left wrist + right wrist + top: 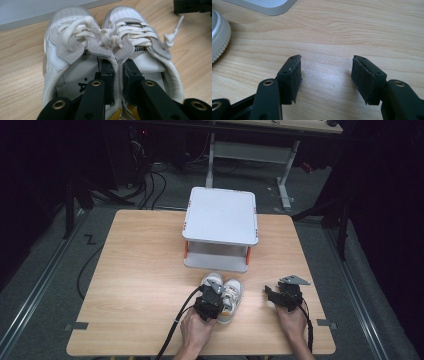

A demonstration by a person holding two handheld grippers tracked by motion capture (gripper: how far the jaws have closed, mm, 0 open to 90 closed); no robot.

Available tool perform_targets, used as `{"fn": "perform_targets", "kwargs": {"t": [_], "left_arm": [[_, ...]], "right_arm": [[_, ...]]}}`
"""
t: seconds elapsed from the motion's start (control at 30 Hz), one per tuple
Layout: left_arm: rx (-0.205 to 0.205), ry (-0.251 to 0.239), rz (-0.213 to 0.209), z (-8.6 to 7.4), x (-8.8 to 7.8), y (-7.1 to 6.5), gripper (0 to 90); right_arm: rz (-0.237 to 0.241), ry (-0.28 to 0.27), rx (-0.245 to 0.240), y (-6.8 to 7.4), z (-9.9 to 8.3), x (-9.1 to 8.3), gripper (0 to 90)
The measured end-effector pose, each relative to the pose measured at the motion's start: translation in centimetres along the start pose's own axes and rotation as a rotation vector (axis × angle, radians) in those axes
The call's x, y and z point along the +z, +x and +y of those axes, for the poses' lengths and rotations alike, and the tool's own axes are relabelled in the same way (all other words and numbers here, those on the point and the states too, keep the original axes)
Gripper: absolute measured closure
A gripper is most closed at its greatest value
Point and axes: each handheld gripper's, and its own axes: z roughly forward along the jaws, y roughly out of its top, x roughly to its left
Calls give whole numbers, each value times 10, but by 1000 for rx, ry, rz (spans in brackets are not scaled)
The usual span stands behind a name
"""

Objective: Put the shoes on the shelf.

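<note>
While the high view gives me the shoes (226, 295) on the surface (140, 280) before the shelf (220, 227), the left gripper view shows my left tongs (119, 75) clenched on their two touching inner collars (label partly reads "TOPST"). My right tongs (325, 77) gape, released.

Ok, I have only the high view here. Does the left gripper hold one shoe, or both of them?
Observer: Both. The left gripper has one jaw inside each of the shoes and pinches their inner walls together.
Operator: Are the laces tidy?
Observer: Not fully. A knotted lace end lies loose beside one shoe.
Operator: Is the right gripper empty?
Observer: Yes. The right gripper is open, with its jaws apart over the bare table.
</note>
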Motion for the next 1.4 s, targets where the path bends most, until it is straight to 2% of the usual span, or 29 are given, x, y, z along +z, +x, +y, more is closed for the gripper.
{"fn": "perform_targets", "kwargs": {"t": [0.43, 0.7, 1.07, 1.2, 1.4], "left_arm": [[17, -13, -47, 1, -11, 5, 814], [6, -63, -66, 9, -24, 18, 815], [5, -83, -54, 23, -29, 38, 815], [-3, -87, -57, 27, -27, 44, 815], [-5, -83, -41, 36, -21, 52, 815]], "right_arm": [[2, 0, -1, 0, 0, 0, 409], [3, 0, -2, 0, 0, 0, 407], [2, 1, -1, 0, 0, 0, 406], [7, 1, 5, 0, 0, 0, 406], [17, -4, 24, -3, 0, -1, 420]]}}
